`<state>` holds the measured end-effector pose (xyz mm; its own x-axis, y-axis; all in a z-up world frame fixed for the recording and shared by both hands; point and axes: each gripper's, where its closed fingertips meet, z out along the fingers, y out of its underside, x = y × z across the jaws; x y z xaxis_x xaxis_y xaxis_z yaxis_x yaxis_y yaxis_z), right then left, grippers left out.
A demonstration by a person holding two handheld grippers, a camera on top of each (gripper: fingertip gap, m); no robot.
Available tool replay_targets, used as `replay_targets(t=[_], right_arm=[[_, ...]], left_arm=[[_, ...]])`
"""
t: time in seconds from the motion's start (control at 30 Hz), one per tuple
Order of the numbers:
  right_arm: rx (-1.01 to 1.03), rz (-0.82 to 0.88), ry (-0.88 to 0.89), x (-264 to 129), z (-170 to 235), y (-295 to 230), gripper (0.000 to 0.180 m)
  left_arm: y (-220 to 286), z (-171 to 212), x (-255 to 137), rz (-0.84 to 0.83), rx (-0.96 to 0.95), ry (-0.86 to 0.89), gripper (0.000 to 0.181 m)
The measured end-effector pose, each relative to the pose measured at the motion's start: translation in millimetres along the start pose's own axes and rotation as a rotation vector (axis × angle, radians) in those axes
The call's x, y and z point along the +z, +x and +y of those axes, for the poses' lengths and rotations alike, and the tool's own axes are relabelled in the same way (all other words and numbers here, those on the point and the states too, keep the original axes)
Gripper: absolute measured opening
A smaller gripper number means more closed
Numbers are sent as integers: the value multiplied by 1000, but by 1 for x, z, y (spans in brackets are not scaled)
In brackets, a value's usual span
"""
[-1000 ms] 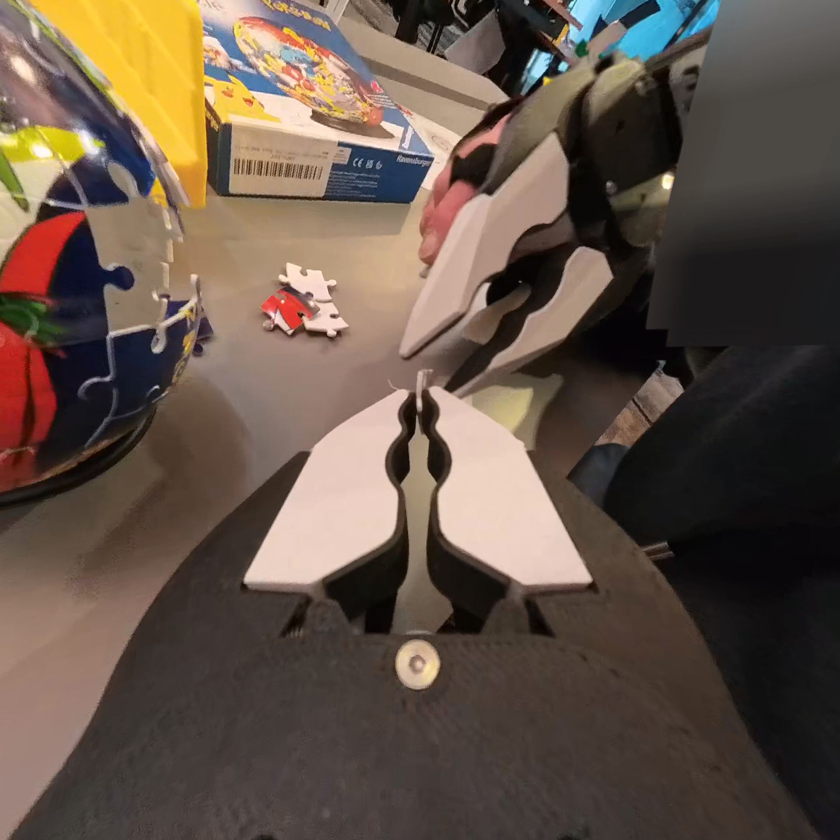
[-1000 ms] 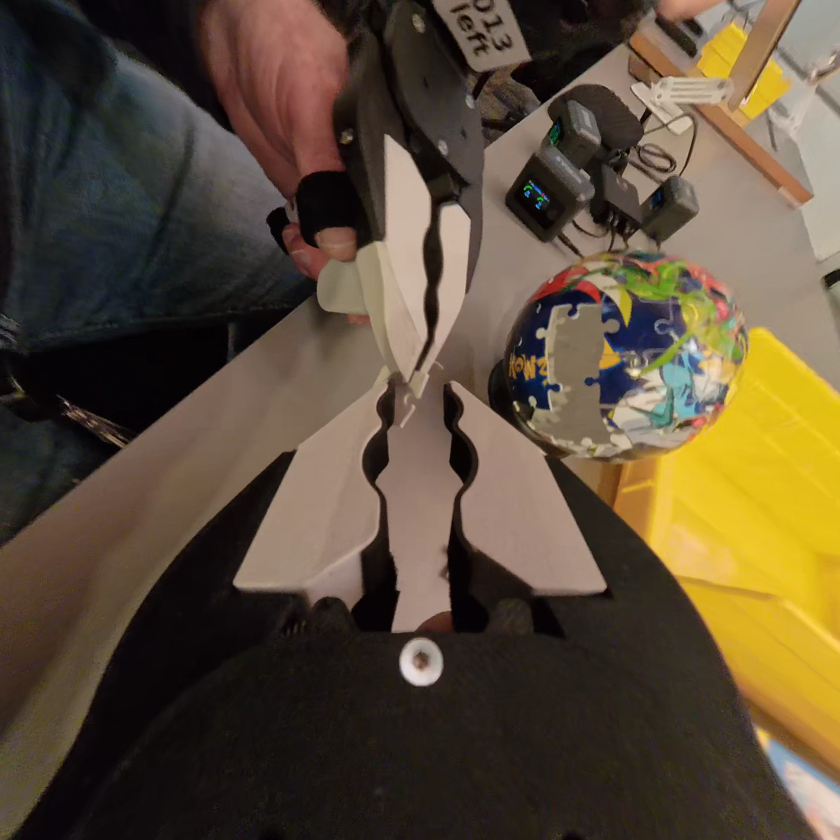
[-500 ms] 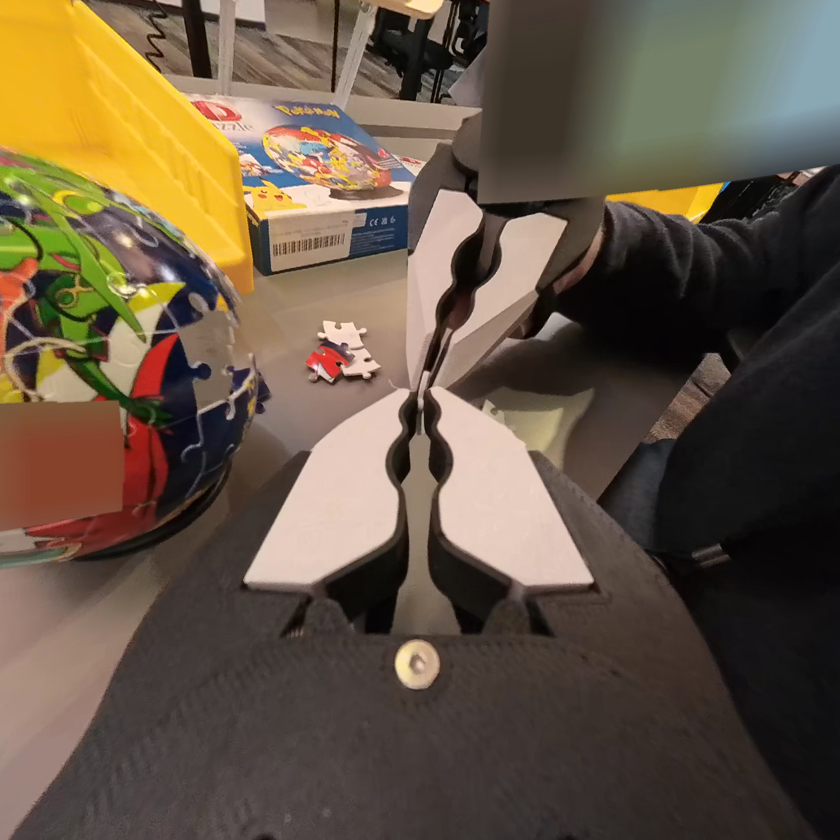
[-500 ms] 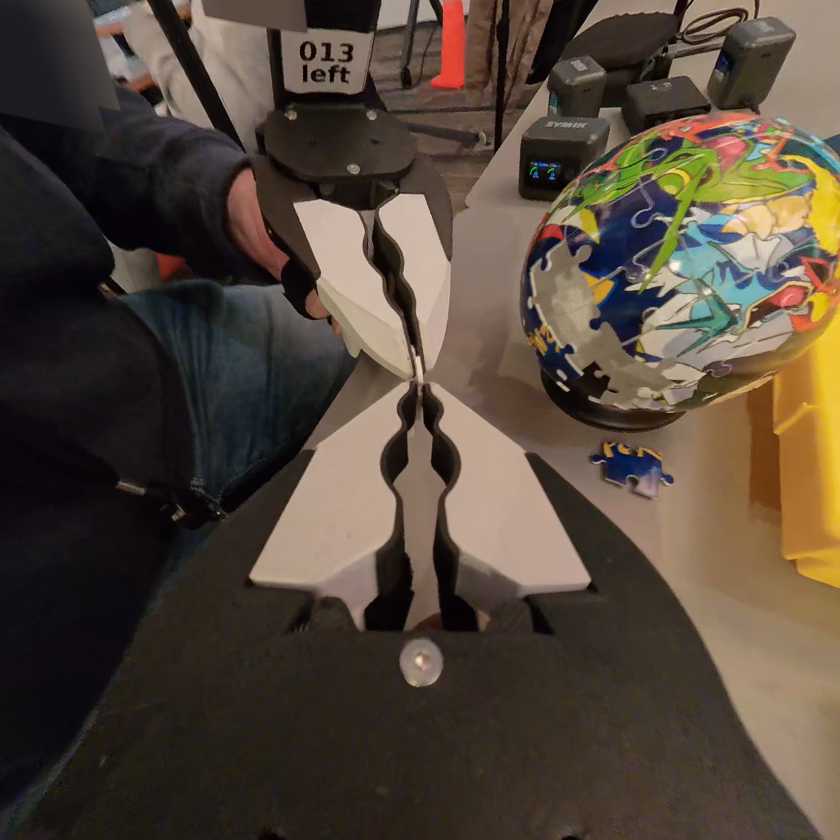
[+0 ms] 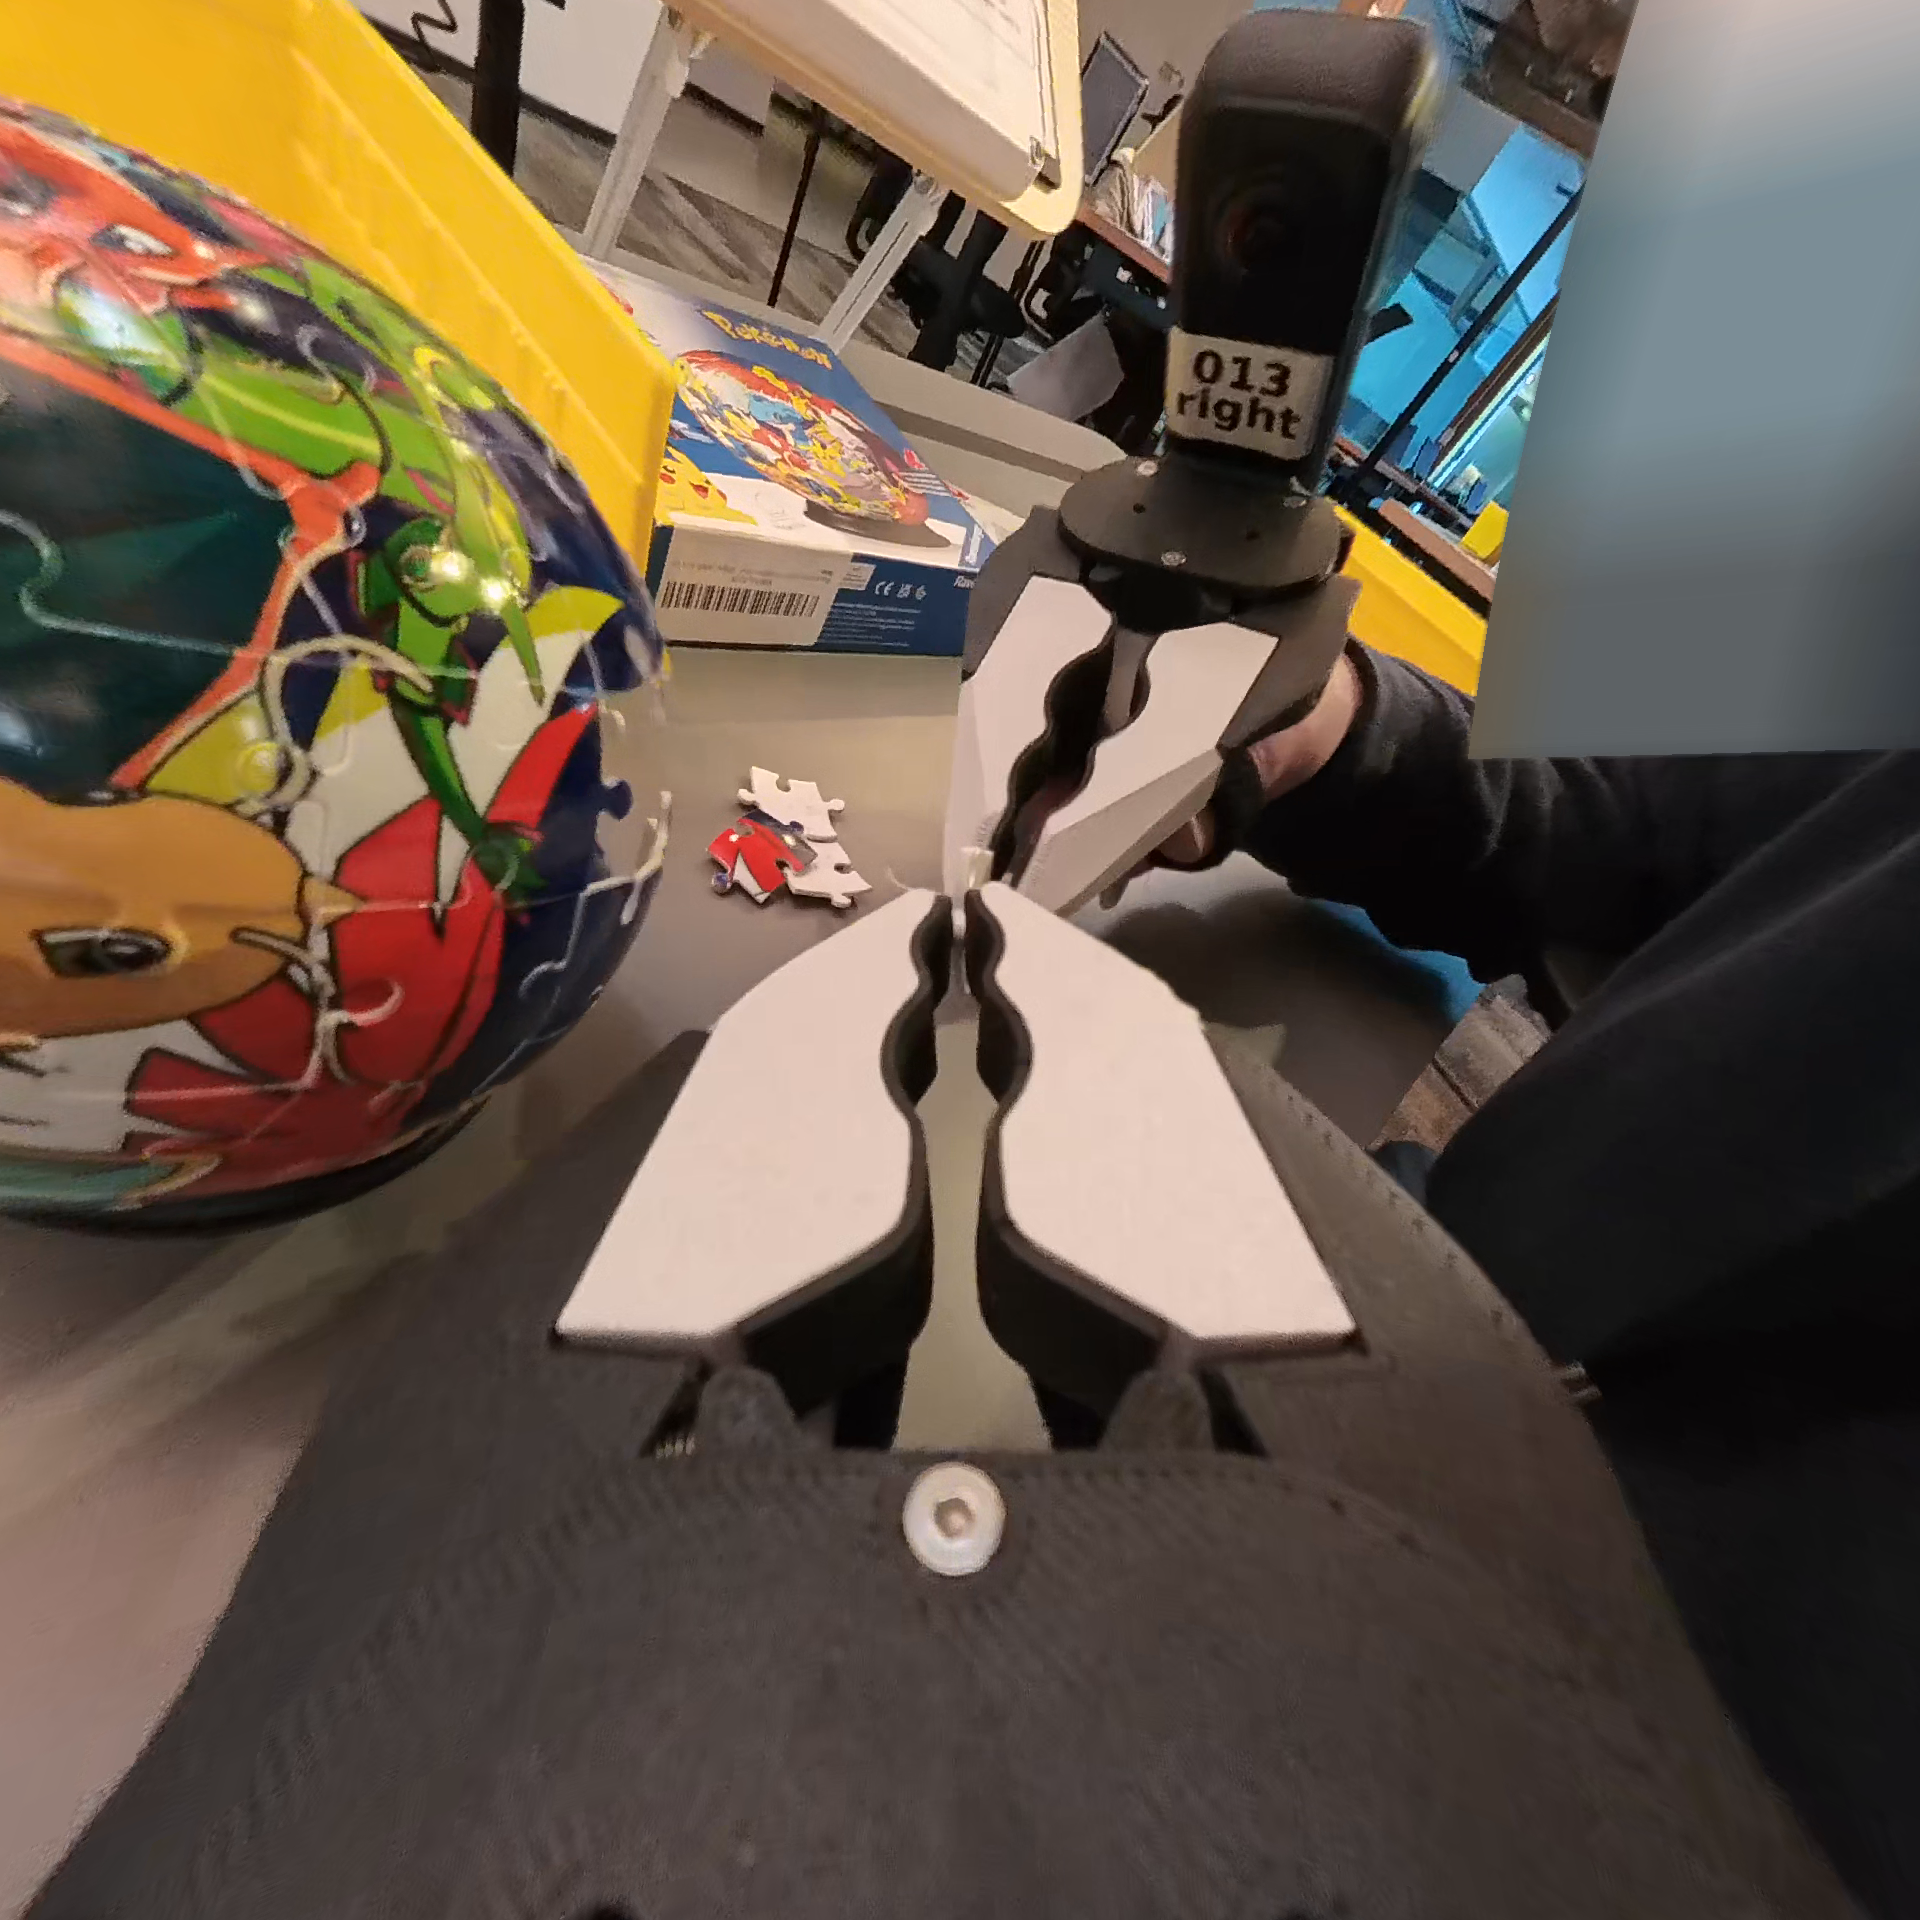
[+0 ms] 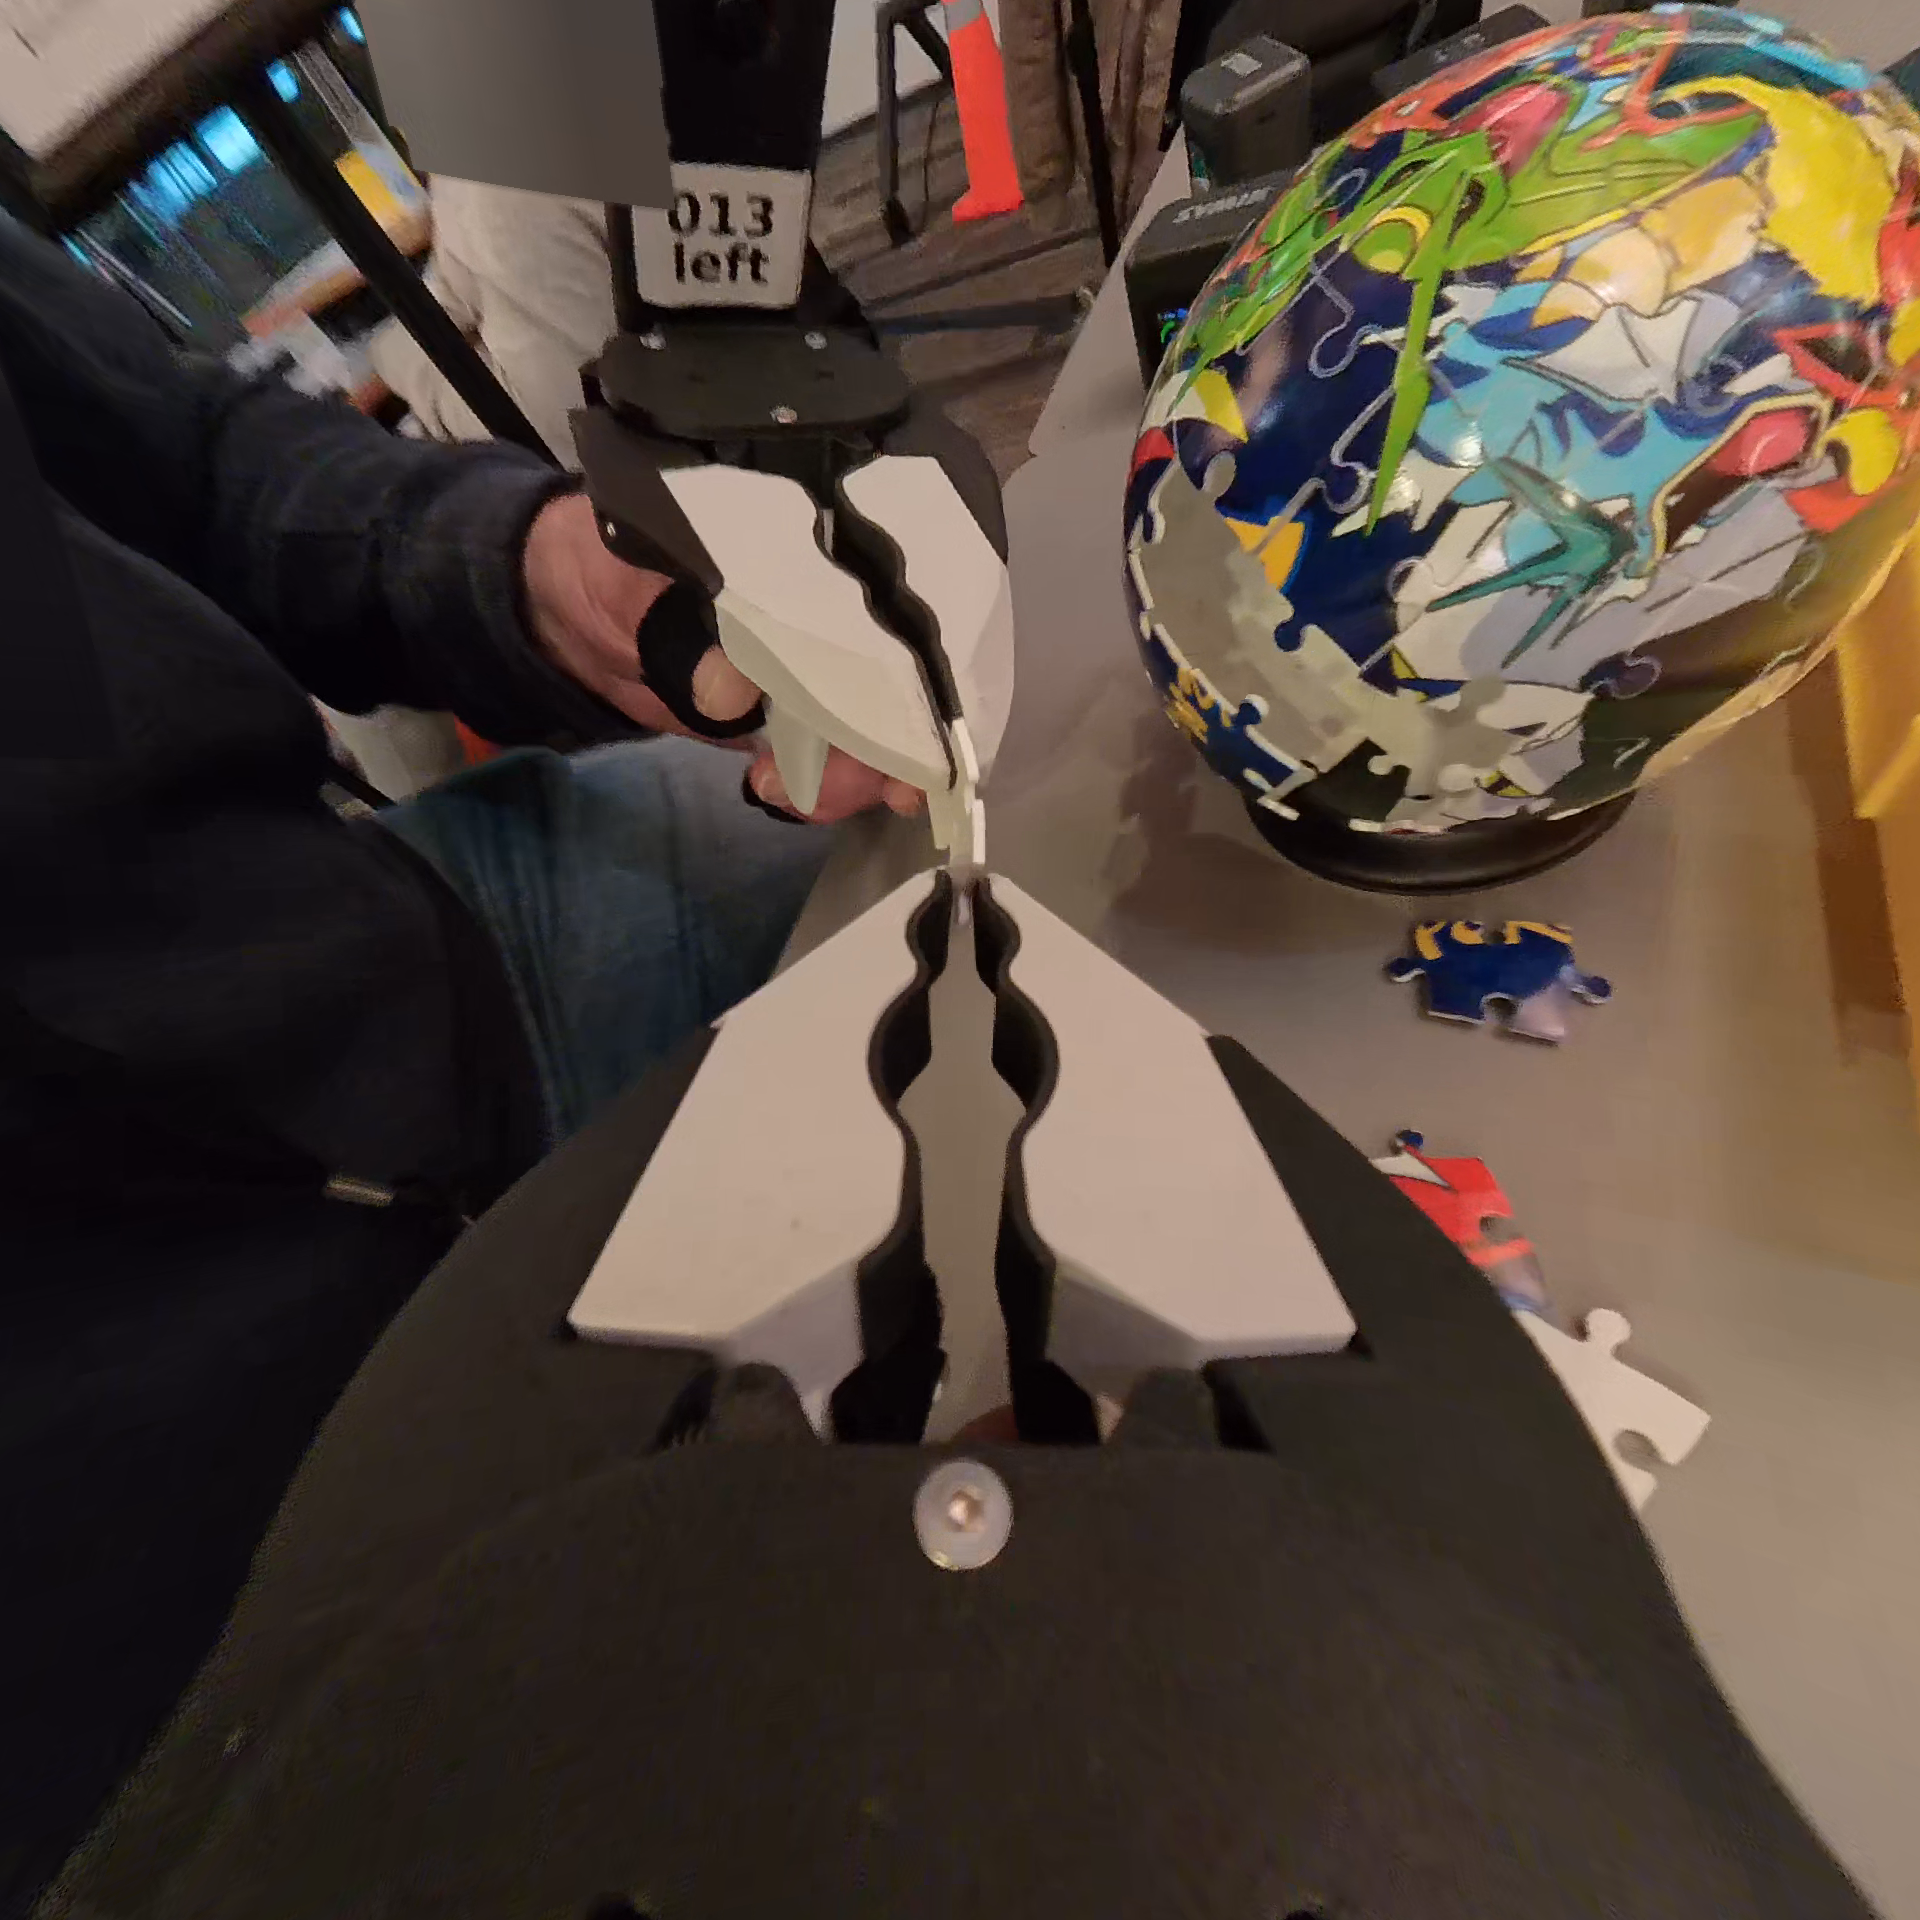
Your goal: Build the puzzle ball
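The colourful puzzle ball point(image 6: 1558, 395) stands on a black stand point(image 6: 1434, 852) on the grey table, with a gap of missing pieces point(image 6: 1216, 613) on its lower side; it also fills the left of the left wrist view point(image 5: 260, 727). My left gripper point(image 5: 958, 906) and my right gripper point(image 6: 964, 883) meet tip to tip over the table's edge. Both are shut on one small white puzzle piece point(image 6: 961, 816), seen edge-on. The right gripper point(image 5: 997, 862) faces me in the left wrist view, and the left gripper point(image 6: 961, 764) faces me in the right wrist view.
Loose pieces lie on the table: a blue one point(image 6: 1496, 977), a red one point(image 6: 1465, 1205) and a white one point(image 6: 1610, 1392); they also show as a small cluster point(image 5: 790, 852). The puzzle box point(image 5: 800, 520) and a yellow bin point(image 5: 416, 208) stand behind. Black devices point(image 6: 1236, 83) sit beyond the ball. Only a small space, under 4 cm, lies between the two pairs of fingers.
My right gripper was open around the piece a second ago and has shut on it. Both grippers have turned and now sit nearer the ball.
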<state>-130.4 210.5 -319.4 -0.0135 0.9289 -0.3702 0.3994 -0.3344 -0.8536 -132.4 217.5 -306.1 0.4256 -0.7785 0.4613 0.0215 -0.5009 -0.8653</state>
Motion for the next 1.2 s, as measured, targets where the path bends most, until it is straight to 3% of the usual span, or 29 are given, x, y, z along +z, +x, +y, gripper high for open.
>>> replay_targets(t=[0.13, 0.23, 0.43, 0.67, 0.77, 1.03, 1.2], right_arm=[[74, -29, 41, -2, -3, 0, 0], [169, -55, 89, -8, -7, 4, 0], [239, 2, 98, -18, 0, 20, 0], [247, 96, 92, -46, 8, 33, 0], [266, 119, 87, -53, 15, 34, 0], [326, 185, 88, -74, 29, 41, 0], [347, 180, 64, -63, 34, 37, 0]], left_arm=[[1, -3, -1, 16, -15, 9, 3], [-1, -8, -8, -13, 2, 22, 23], [-16, -34, -46, -218, 398, -28, 51], [-65, -65, -74, -401, 648, -67, 123], [-87, -61, -70, -384, 707, -140, 141], [-109, -39, -43, -196, 760, -216, 145], [-112, -31, -26, -129, 776, -214, 139]])
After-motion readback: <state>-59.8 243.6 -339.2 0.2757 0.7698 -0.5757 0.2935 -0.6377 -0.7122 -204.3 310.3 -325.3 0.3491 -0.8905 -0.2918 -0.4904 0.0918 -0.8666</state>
